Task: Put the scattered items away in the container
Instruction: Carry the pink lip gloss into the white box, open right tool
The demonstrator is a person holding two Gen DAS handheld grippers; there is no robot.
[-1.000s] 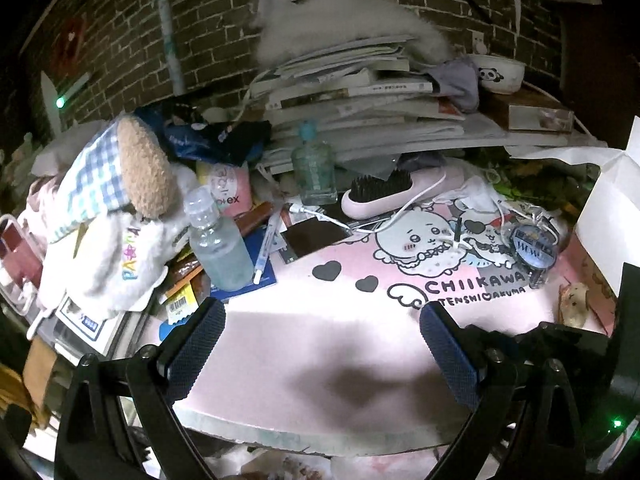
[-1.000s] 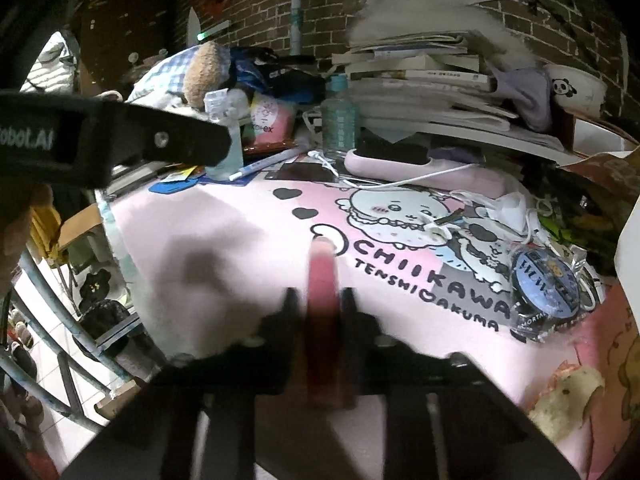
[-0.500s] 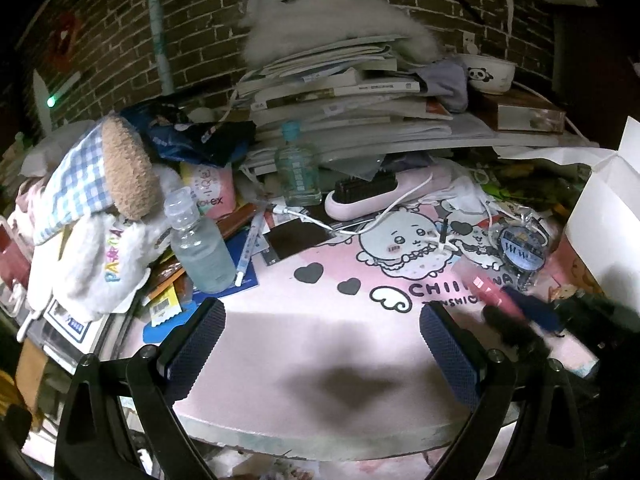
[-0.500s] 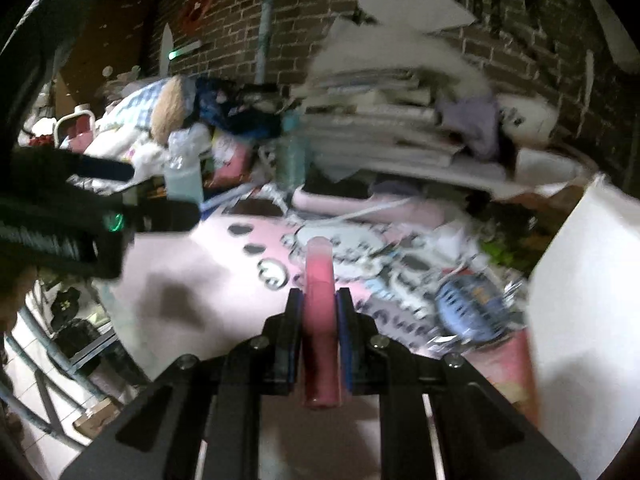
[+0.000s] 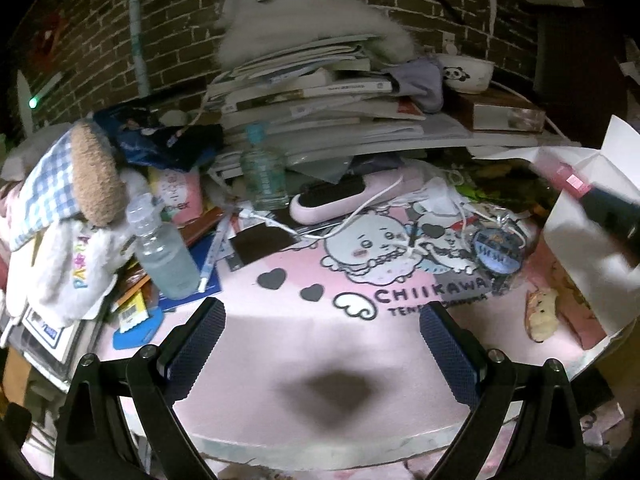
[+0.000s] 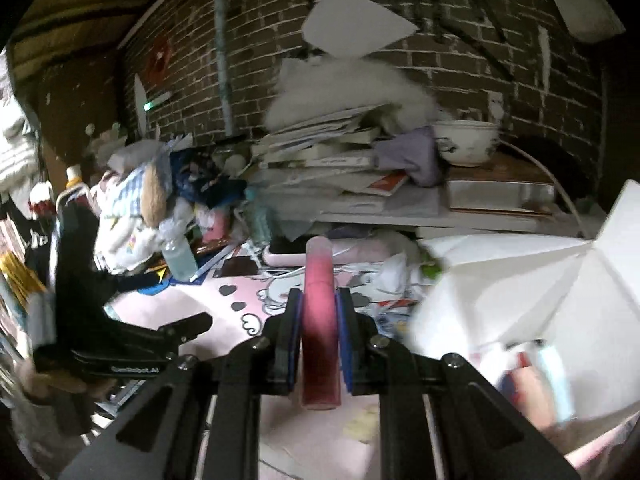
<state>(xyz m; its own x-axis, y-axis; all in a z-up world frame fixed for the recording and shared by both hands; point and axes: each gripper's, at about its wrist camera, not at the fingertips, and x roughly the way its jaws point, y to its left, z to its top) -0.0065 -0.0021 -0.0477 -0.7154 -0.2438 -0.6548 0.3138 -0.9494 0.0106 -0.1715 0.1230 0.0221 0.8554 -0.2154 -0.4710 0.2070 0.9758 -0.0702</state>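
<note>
A pink tube (image 6: 319, 316), paler toward its rounded tip, is clamped upright between the pads of the right gripper (image 6: 319, 322) beside the white box (image 6: 532, 292), while the left gripper (image 5: 320, 344) is held agape over the pink mat (image 5: 280, 344).

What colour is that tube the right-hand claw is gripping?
Pink, deepening to darker red at its near end. The tube shows best in the right wrist view, clamped in the right gripper.
</note>
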